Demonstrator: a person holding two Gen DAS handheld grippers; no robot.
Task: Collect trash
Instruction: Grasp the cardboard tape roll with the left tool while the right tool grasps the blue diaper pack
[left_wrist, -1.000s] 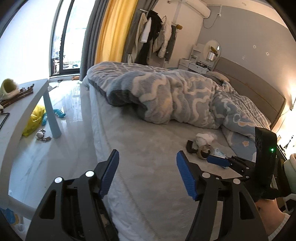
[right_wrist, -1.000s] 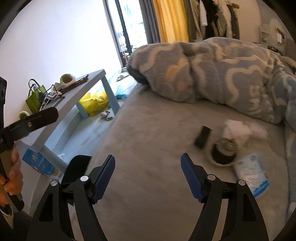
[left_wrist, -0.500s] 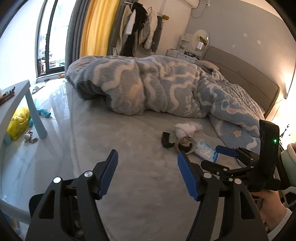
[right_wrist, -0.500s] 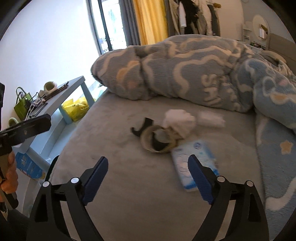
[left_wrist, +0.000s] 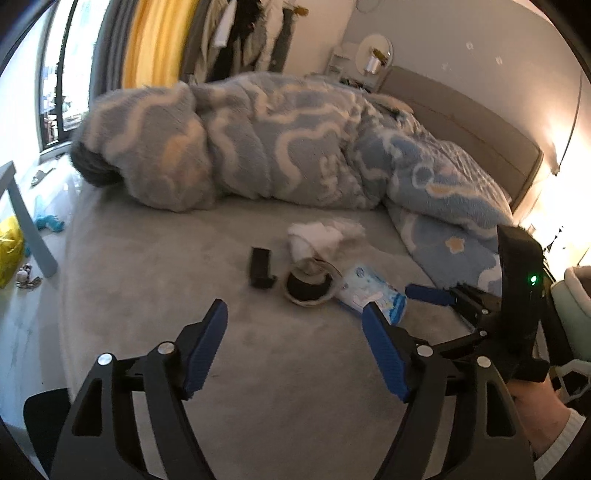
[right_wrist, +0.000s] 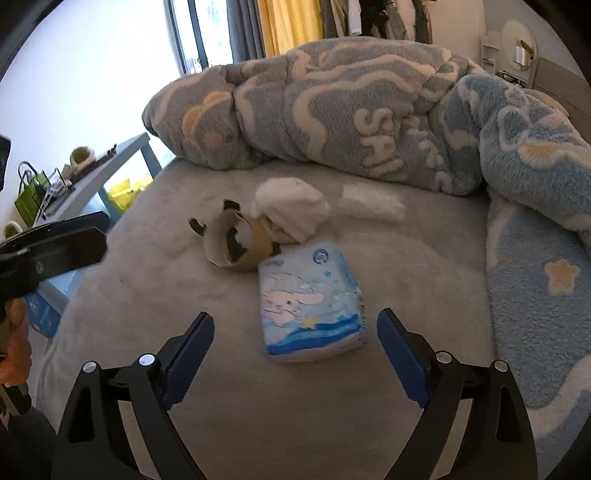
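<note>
R gripper (right_wrist: 295, 354) stood wide apart & empty near the tissue pack (right_wrist: 310, 306), L gripper (left_wrist: 295, 343) jaws opening w/ nothing between; best to straddle pack squarely before closing.

My left gripper (left_wrist: 295, 325) tilts downward, its fingers (left_wrist: 207, 349) opening with nothing between them. My right gripper (right_wrist: 295, 339) angles down too, spread wide and empty.

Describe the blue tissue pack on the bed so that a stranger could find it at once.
Start at the big blue and white blanket heaped across the grey bed. In front of it lies a small cluster of litter; the tissue pack is its nearest piece, beside a cardboard tape ring. It alone is a flat, soft, light blue packet with a cartoon print.
</note>
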